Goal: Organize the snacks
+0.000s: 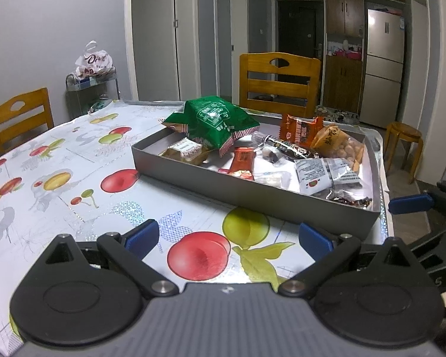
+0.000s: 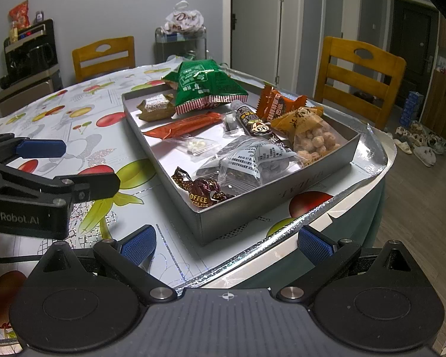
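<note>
Snacks (image 2: 238,136) lie in a tray (image 2: 282,190) on the table (image 1: 74,163), seemingly near its edge.

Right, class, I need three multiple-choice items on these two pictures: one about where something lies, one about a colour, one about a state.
1. Where does the twist-wrapped coffee candy lie in the grey tray?
A. near corner
B. far corner
C. outside it

2. What colour is the big puffed bag at the tray's far end?
A. blue
B. green
C. yellow

3. How do the right gripper and left gripper stand?
A. both shut on snacks
B. one holding a snack
C. both open, holding nothing

Answers: 1 A, it sits against the corner nearest the right camera. 2 B, green with a red-checked hem. 3 C, the blue fingers are spread with only table between them.
</note>
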Available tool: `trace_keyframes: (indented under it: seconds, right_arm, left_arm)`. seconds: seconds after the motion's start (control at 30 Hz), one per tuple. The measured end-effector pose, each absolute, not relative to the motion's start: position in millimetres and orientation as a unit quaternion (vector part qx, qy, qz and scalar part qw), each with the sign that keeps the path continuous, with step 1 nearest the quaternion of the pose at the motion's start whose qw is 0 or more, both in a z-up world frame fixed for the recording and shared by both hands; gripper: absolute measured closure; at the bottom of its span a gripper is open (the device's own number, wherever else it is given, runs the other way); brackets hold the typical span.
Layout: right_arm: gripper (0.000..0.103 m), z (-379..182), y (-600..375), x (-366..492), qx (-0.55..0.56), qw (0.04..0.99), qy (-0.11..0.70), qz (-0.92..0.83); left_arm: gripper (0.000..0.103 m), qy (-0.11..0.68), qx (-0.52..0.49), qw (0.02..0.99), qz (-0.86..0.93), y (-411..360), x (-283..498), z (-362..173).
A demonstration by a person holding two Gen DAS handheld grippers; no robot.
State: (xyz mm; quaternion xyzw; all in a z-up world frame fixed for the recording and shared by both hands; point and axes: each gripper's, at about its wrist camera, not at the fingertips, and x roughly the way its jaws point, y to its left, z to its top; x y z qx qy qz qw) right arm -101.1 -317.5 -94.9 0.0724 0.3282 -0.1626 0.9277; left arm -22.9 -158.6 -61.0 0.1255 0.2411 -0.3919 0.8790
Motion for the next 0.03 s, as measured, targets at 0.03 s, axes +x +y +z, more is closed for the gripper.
trace_keyframes:
  seconds: [0.03]
  right_arm:
    - [0.000, -94.9, -317.3, -101.2, 0.072, 0.928, 0.328, -0.163]
  left_arm:
    - [0.002, 0.241, 0.129, 0.879, -0.390, -159.7, -23.5, -60.7]
